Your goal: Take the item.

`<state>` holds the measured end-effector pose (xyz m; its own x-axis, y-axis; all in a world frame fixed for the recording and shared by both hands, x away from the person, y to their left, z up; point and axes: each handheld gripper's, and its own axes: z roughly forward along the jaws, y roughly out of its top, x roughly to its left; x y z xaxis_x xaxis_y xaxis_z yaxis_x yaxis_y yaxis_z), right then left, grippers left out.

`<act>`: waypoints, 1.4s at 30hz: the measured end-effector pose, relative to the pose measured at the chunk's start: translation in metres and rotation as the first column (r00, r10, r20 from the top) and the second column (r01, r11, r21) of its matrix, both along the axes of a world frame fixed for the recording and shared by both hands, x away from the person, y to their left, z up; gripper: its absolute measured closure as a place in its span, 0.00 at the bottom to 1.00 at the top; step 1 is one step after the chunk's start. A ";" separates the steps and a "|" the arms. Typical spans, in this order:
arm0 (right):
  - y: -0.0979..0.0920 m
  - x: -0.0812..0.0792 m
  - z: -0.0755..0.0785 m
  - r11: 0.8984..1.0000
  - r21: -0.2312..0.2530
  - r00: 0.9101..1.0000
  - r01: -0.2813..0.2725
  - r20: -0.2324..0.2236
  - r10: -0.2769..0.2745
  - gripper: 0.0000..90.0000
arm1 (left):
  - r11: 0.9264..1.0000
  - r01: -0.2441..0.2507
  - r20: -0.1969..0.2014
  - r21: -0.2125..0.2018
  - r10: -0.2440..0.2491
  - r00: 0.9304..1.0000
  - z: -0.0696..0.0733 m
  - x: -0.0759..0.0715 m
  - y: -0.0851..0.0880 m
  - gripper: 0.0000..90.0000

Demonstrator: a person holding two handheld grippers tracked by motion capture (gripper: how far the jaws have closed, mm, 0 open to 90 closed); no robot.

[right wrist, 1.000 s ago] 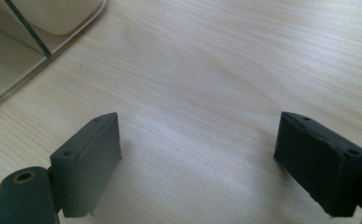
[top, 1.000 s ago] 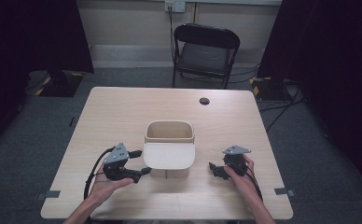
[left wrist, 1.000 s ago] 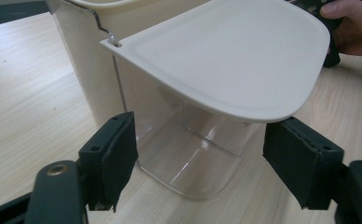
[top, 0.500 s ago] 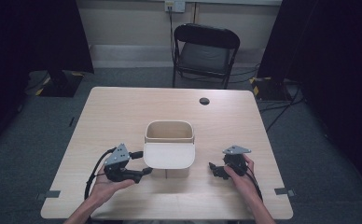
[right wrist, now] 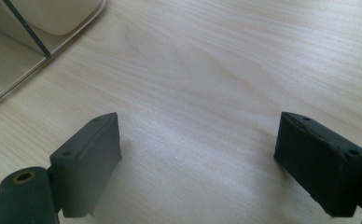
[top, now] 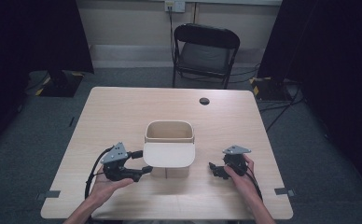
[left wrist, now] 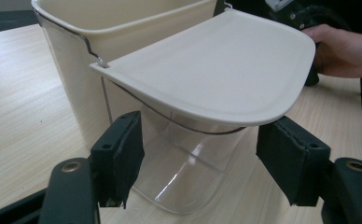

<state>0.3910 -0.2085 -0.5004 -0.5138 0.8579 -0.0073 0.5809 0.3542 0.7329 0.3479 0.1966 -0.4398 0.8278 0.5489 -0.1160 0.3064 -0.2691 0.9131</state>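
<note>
Little moved since a second ago: left gripper (top: 144, 171) nudged a touch nearer the bin, right gripper (top: 215, 169) held as before. Cream bin (top: 169, 135) standing mid-table, directly ahead of the left gripper; flat lid (left wrist: 216, 70) swung out level on a wire hinge, overhanging a clear plastic front section (left wrist: 188, 163). Left jaws spread wide, pads (left wrist: 123, 154) either side of the clear section and just under the lid's lip, gripping nothing. Right jaws likewise wide apart over bare table (right wrist: 207, 70), holding nothing, with a corner of the bin's base up and to that gripper's left. Likely step: taking hold of the lid or front piece. To do it well: square up on the lid edge, raise slightly so pads meet the rim rather than the slick clear wall, close gently. Bin looks light, so liable to slide or tip; bracing the far side with the right gripper advisable. Beyond: small dark disc (top: 204, 101) near the far table edge, folding chair (top: 205, 53) behind.
</note>
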 end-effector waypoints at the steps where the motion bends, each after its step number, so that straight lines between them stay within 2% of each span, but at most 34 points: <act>1: 0.000 0.000 0.000 1.000 0.000 1.000 0.000 0.000 0.000 0.15 | 1.000 0.000 0.003 0.008 0.000 1.000 0.000 0.001 0.000 0.35; 9: 0.000 0.000 0.000 1.000 0.000 1.000 -0.001 0.000 0.001 0.15 | 1.000 -0.010 0.017 0.012 0.010 1.000 0.004 -0.001 -0.001 0.35; 13: 0.000 0.000 0.000 1.000 0.000 1.000 -0.001 0.000 0.001 0.15 | 1.000 -0.013 0.025 -0.003 0.013 1.000 0.006 -0.001 -0.002 0.35; 16: 0.000 0.000 0.000 1.000 0.000 1.000 -0.001 0.000 0.001 0.15 | 1.000 -0.010 0.033 0.005 0.009 0.999 0.008 -0.001 -0.003 0.32; 18: 0.000 0.000 0.000 1.000 0.000 1.000 -0.001 0.000 0.001 0.15 | 1.000 -0.008 0.033 0.004 0.008 0.999 0.008 0.000 -0.003 0.31; 21: 0.000 0.000 0.000 1.000 0.000 1.000 -0.001 0.000 0.001 0.15 | 1.000 -0.004 0.010 -0.027 0.005 1.000 0.007 0.001 -0.002 0.30; 28: 0.000 0.000 0.000 1.000 0.000 1.000 -0.001 0.000 0.001 0.15 | 1.000 -0.002 0.026 -0.013 0.003 1.000 0.009 0.002 -0.002 0.30; 34: 0.000 0.000 0.000 1.000 0.000 1.000 -0.001 0.000 0.001 0.15 | 0.999 -0.013 0.016 -0.031 0.014 1.000 0.009 0.003 -0.002 0.29; 35: 0.000 0.000 0.000 1.000 0.000 1.000 -0.001 0.000 0.001 0.15 | 0.999 -0.012 -0.001 -0.044 0.012 1.000 0.009 0.005 -0.001 0.29; 36: 0.000 0.000 0.000 1.000 0.000 1.000 -0.001 0.000 0.001 0.15 | 0.998 -0.025 0.008 -0.050 0.025 1.000 0.008 0.006 -0.001 0.29; 42: 0.000 0.000 0.000 1.000 0.000 1.000 -0.001 0.000 0.001 0.15 | 0.998 -0.027 0.014 -0.048 0.027 1.000 0.010 0.005 -0.001 0.29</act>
<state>0.3912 -0.2085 -0.5004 -0.5146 0.8574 -0.0070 0.5806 0.3545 0.7329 0.3533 0.1958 -0.4302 0.8145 0.5653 -0.1303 0.2991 -0.2167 0.9293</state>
